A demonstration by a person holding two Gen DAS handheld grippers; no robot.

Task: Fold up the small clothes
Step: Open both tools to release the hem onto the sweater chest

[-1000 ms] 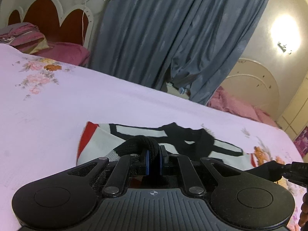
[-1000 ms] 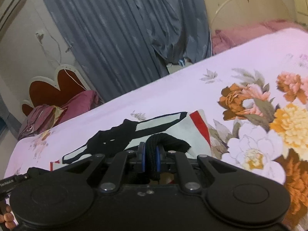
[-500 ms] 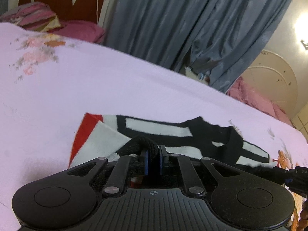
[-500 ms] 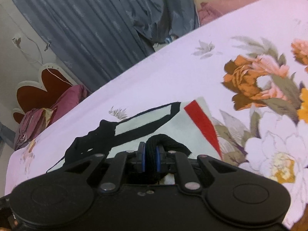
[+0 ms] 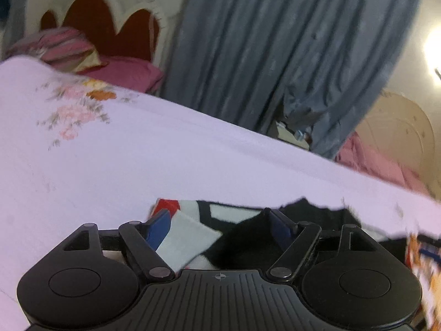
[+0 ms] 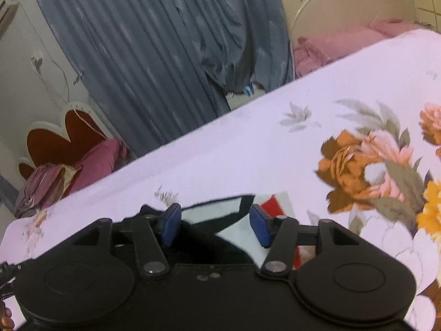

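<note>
A small white garment with black bands and red trim [image 5: 190, 237] lies on the lilac floral bedsheet [image 5: 137, 160], its near part doubled over. My left gripper [image 5: 220, 226] is open just above it, blue pads [image 5: 158, 227] spread wide, with cloth lying loose between them. In the right wrist view the same garment [image 6: 237, 226] lies under my right gripper [image 6: 215, 224], which is open too, holding nothing. The garment's near part is hidden behind both gripper bodies.
Grey-blue curtains [image 5: 261, 55] hang beyond the bed's far edge. Pink pillows and a red-and-white headboard [image 5: 104, 27] stand at the far left, a cream bed end [image 6: 344, 8] at the far right. Large printed flowers [image 6: 372, 165] cover the sheet to the right.
Both grippers were shut on the garment's black edge and carried it forward over the garment. Now both have opened and let the cloth go.
</note>
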